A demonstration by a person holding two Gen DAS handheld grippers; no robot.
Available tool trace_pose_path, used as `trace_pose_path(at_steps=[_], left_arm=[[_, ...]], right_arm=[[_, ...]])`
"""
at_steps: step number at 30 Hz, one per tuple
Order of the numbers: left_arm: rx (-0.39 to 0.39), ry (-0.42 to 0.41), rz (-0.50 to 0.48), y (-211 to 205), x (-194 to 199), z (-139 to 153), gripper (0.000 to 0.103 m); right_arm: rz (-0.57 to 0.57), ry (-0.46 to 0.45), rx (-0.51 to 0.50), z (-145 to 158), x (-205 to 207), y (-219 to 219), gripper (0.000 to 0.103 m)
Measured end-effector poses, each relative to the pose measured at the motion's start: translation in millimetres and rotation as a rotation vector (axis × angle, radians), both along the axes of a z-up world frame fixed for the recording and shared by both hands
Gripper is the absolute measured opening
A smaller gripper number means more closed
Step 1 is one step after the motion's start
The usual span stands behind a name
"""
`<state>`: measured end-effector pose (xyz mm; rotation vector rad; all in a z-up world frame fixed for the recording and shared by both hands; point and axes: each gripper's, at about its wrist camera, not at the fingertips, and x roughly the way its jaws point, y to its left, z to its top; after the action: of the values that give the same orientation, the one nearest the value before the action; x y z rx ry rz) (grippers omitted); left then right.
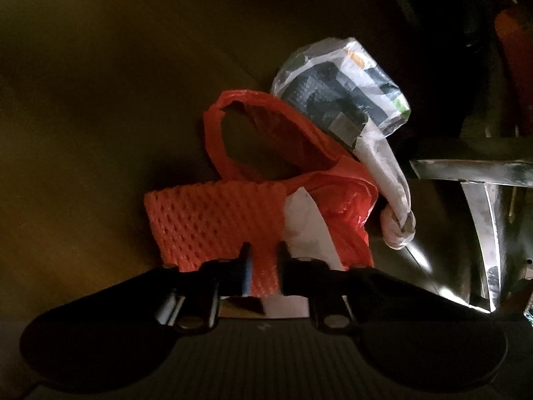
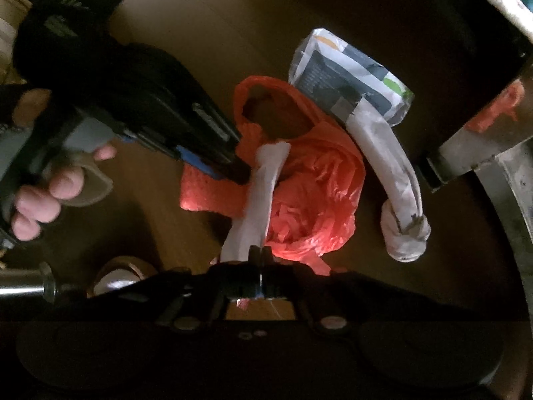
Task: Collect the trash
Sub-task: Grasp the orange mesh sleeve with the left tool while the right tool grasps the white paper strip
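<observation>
In the left wrist view, the left hand-held gripper (image 1: pixel 263 260) is clamped on an orange foam net (image 1: pixel 206 220), with the red plastic bag (image 1: pixel 336 200) just beyond it. In the right wrist view, the right hand-held gripper (image 2: pixel 261 260) is pressed together on a white paper strip (image 2: pixel 256 200); the red bag lies directly ahead and a printed wrapper (image 2: pixel 353 76) further away.
</observation>
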<state>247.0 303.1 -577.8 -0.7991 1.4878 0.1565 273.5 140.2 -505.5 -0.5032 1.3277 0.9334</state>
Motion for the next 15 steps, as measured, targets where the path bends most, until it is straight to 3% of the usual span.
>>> trace_pose_path(at_steps=[6,11,15], left_arm=[[0.007,-0.022,0.039,10,-16,28,0.006],[0.043,-0.066,0.039,16,-24,62,0.005],[0.012,-0.073,0.068,22,-30,72,0.005]], right_arm=[[-0.066,-0.008,0.053,29,-2,-9,0.000],[-0.094,-0.054,0.122,78,-7,-20,0.000],[-0.120,-0.076,0.169,111,-10,-38,0.000]])
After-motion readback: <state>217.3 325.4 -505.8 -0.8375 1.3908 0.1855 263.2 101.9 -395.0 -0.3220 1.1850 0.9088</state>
